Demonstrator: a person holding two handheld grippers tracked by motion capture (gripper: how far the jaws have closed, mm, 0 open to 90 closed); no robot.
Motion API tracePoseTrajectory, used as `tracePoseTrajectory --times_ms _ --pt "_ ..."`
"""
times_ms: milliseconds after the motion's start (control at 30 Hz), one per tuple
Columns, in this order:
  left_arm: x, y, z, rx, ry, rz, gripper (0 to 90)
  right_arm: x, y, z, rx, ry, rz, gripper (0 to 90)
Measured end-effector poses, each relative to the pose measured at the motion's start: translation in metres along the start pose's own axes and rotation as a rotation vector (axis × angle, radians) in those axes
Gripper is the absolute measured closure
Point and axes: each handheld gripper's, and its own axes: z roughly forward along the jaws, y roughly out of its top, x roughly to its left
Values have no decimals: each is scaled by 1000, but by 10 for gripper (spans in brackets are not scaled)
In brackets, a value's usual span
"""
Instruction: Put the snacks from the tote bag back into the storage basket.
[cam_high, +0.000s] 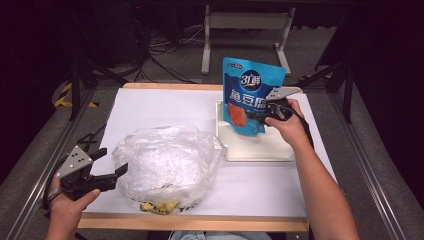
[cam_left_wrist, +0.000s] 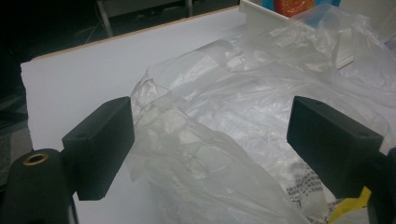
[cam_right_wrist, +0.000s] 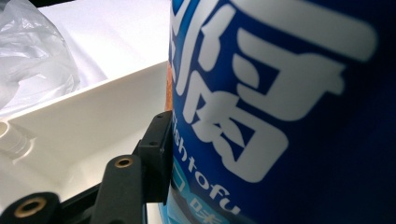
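1. Right gripper (cam_high: 264, 114) pinches the blue pouch (cam_high: 251, 92) at its lower right edge. Jaws are pressed tight on it; in the right gripper view one black jaw lies flat against the printed face (cam_right_wrist: 280, 93).
2. Pouch stands upright, long axis vertical, leaning slightly left. Its bottom hangs over the white tray (cam_high: 260, 147), at the tray's back-left part. Can't tell whether the bottom edge touches the tray floor.
3. Key relation: tray lies straight below the pouch, so the coming move is probably a short drop, then release. Low tray wall (cam_right_wrist: 93, 100) shows just left of the pouch in the right gripper view.
4. Left gripper (cam_high: 117, 172) has its jaws spread, nothing pinched. It sits level at the front-left of the table, pointing right at the clear plastic bag (cam_high: 167, 165).
5. In the left gripper view the bag (cam_left_wrist: 224, 126) fills the gap between the jaws, crumpled film right ahead. Pads are not pressing on it; contact at the left jaw is unclear.
6. Right hand (cam_high: 290, 125) is the one at the pouch; left hand (cam_high: 70, 205) is well apart from it, next to the bag.
7. Bag is wide and flattish, with yellow and black print at its front edge.
8. Surface: white sheet (cam_high: 160, 107) on a wood-edged table.
9. Room: dark, grey floor, cables and a metal stand (cam_high: 247, 30) behind.
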Motion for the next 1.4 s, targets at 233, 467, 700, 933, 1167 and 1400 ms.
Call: tracePoseTrajectory --times_ms 233,467,700,933,1167,1400 --pt "-1 0 1 4 -2 3 161 -1 -4 3 15 4 -3 497" --pt "-1 -1 1 5 -3 4 161 -2 -12 7 19 7 -4 492" --pt "-1 0 2 4 -6 3 161 -7 -19 6 -1 23 14 467" --pt "-2 0 1 2 -10 2 161 -11 -27 4 -21 21 20 424" --pt "-3 1 2 4 -12 1 159 -9 -27 3 -8 6 -4 360" --pt "-2 0 4 12 -15 3 159 -9 -28 -1 11 -15 15 241"
